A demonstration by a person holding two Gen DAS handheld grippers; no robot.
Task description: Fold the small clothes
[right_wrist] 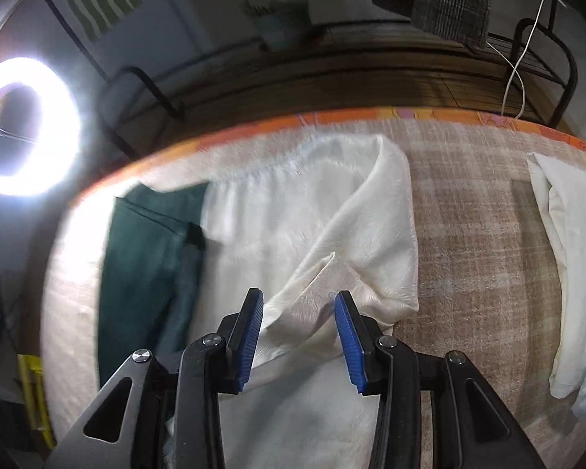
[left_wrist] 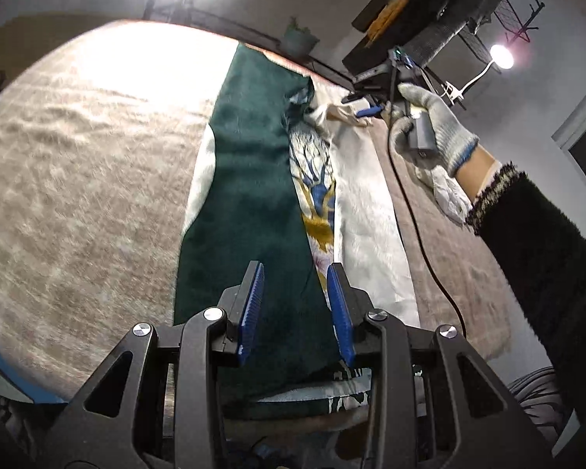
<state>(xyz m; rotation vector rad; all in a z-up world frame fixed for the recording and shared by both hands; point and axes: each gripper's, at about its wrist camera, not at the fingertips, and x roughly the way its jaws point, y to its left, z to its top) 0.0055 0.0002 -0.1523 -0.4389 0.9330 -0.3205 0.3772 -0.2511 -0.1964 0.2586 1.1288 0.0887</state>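
Note:
A dark green garment lies flat on the plaid cover, with a tree-printed strip along its right edge and a white satin garment beside it. My left gripper hovers open over the green cloth's near end, its blue pads apart and gripping nothing. In the right wrist view the white garment has one corner folded over, and the green one lies to its left. My right gripper stands open just above that folded flap, its pads not pressing it. A gloved hand holds the right gripper at the garment's far end.
A beige plaid cover spreads over the surface, with an orange edge at the far side. Folded white cloth lies at the right. A black cable trails across the cover. A ring light glares at the left, and a metal rack stands behind.

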